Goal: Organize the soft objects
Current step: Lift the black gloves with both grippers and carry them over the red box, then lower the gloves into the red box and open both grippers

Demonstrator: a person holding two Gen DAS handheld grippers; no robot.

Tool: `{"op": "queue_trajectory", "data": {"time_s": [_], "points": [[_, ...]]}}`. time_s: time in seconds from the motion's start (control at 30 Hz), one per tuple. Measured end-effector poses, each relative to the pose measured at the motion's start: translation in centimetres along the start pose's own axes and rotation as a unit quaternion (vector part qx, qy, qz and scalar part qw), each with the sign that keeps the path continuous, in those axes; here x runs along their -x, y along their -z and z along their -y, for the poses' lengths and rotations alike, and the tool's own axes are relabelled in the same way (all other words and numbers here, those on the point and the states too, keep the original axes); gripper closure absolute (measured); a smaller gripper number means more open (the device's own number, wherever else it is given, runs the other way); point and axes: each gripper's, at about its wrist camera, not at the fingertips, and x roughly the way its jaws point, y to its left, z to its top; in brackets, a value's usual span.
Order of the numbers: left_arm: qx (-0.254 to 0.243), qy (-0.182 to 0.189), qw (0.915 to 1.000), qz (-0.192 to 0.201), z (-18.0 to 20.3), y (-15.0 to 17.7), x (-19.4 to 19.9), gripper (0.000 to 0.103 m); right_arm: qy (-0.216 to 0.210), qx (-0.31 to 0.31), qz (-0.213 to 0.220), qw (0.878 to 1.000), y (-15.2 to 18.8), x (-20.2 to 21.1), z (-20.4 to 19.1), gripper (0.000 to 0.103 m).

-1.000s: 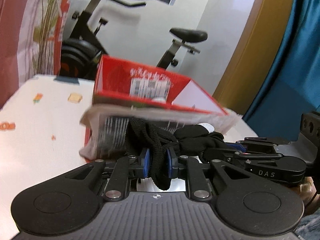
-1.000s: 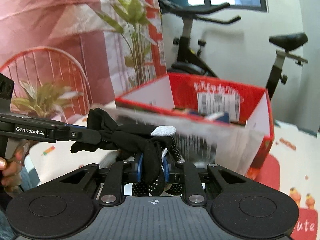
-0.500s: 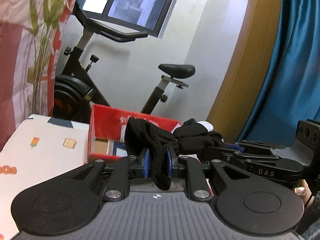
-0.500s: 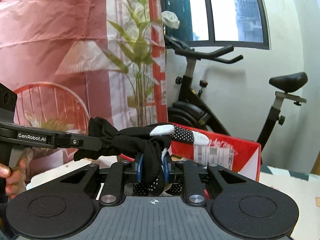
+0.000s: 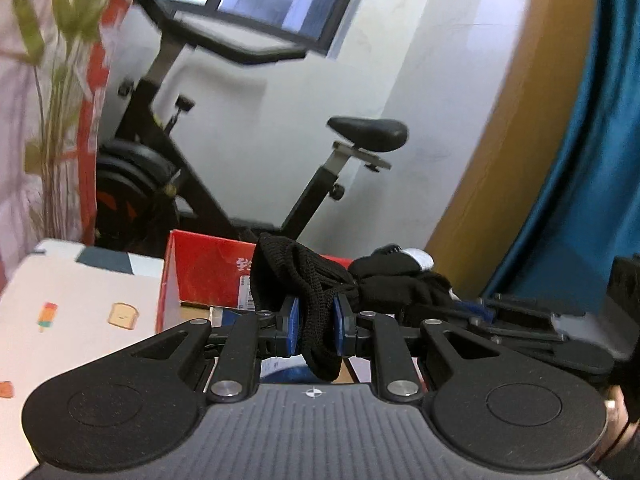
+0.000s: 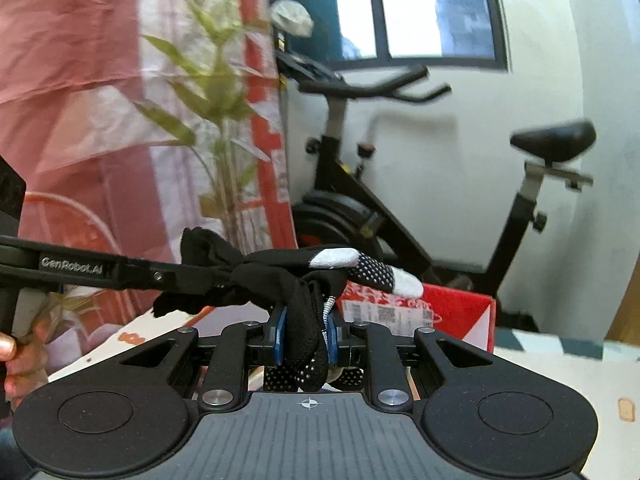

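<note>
A black knit glove (image 5: pixel 304 276) with white fingertips hangs between both grippers, in the air above the table. My left gripper (image 5: pixel 316 330) is shut on its cuff end. My right gripper (image 6: pixel 306 336) is shut on its dotted palm part (image 6: pixel 308 344); the white-tipped fingers (image 6: pixel 404 282) stick out to the right. The right gripper also shows at the right of the left wrist view (image 5: pixel 520 320), and the left gripper at the left of the right wrist view (image 6: pixel 120 270). A red cardboard box (image 5: pixel 208 276) stands open on the table behind the glove, also seen in the right wrist view (image 6: pixel 452 312).
A white tablecloth with small food prints (image 5: pixel 80 312) covers the table. An exercise bike (image 5: pixel 192 184) stands behind the box against a white wall. A plant (image 6: pixel 216 140) and pink curtain stand at the left, a blue curtain (image 5: pixel 592 160) at the right.
Both grippers have risen and pulled back with the glove held between them. The red box, close and large a second ago, now sits lower and farther off.
</note>
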Motion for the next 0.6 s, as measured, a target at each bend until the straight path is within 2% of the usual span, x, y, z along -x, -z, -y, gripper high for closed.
{"op": "queue_trajectory", "data": {"time_s": [0.07, 0.2, 0.4, 0.47, 0.6], "points": [[0.014, -0.001, 0.9997, -0.019, -1.0, -0.9, -2.0, 0.084, -0.005, -0.020, -0.021, 1.000, -0.5, -1.8, 1.3, 0.085], [0.017, -0.027, 0.9976, -0.062, -2.5, -1.7, -5.8, 0.084, -0.008, -0.047, -0.075, 0.996, -0.2, -5.7, 3.3, 0.084], [0.021, -0.044, 0.9885, -0.143, -4.3, -0.2, -10.1, 0.084, 0.000, -0.076, -0.145, 0.986, 1.9, -10.0, 4.8, 0.085], [0.023, -0.048, 0.9865, -0.155, -4.7, 0.1, -10.8, 0.084, 0.000, -0.081, -0.152, 0.985, 1.6, -10.4, 4.8, 0.084], [0.020, -0.049, 0.9847, -0.166, -5.1, 0.1, -11.6, 0.083, 0.011, -0.079, -0.193, 0.978, 1.4, -11.7, 4.8, 0.084]]}}
